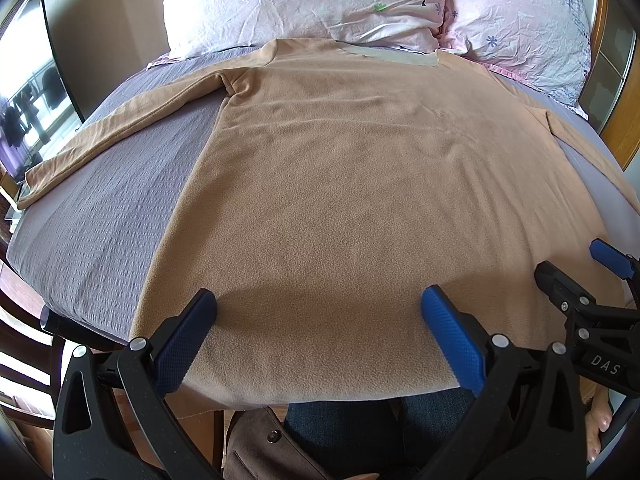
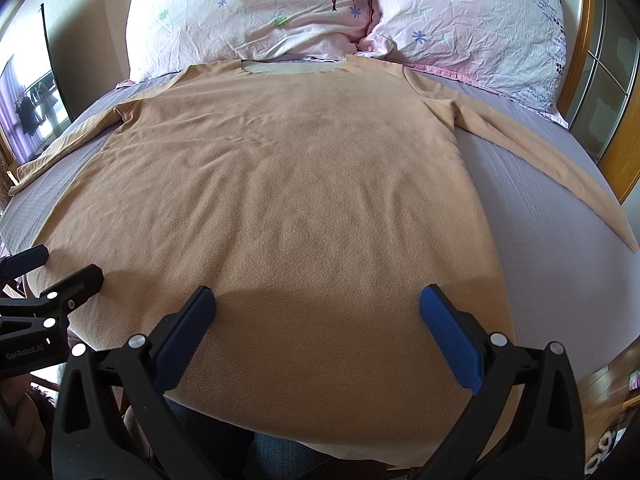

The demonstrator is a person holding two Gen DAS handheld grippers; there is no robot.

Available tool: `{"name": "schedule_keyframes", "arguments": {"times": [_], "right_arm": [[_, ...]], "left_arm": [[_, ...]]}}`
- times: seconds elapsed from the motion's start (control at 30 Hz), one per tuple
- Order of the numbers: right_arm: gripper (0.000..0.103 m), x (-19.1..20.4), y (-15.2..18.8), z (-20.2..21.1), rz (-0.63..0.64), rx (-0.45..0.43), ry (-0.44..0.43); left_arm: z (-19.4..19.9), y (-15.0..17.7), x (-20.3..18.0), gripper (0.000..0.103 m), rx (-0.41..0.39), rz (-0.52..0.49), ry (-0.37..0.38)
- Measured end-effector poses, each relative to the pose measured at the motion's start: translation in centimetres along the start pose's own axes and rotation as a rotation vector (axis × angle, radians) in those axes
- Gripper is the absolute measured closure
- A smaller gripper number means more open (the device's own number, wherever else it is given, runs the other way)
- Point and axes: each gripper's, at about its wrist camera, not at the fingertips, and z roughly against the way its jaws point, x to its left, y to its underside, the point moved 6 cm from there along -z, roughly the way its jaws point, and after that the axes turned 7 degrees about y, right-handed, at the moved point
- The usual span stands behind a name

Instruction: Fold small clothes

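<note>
Currently, from the left wrist view, a tan long-sleeved shirt [image 1: 340, 184] lies flat and face-down-or-up, I cannot tell which, on the grey-lilac bedcover [image 1: 100, 232], its neckline toward the two floral pillows [image 1: 304, 0]. One sleeve [image 1: 120, 128] runs out straight to the left. The left gripper [image 1: 318, 308] hangs over the hem with its blue-padded jaws spread wide, gripping nothing. The right gripper [image 1: 576, 268] shows at the right edge, also parted, over the hem's far corner.

From the right wrist view, the same shirt [image 2: 280, 200] fills the bedcover [image 2: 560, 248], hem draped over the near edge of the bed. The other sleeve [image 2: 560, 160] stretches diagonally right. The right gripper [image 2: 318, 306] is poised above the hem, jaws wide apart and empty. The left gripper [image 2: 60, 266] sits at the left margin, parted, just beside the shirt's edge.
</note>
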Motion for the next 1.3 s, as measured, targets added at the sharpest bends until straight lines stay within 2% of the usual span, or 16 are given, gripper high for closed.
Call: {"name": "schedule_keyframes", "arguments": {"times": [1.3], "right_arm": [[0.002, -0.13, 0.06, 0.16, -0.003, -0.016, -0.001]], "left_arm": [[0.01, -0.02, 0.00, 0.001, -0.002, -0.001, -0.001]]}}
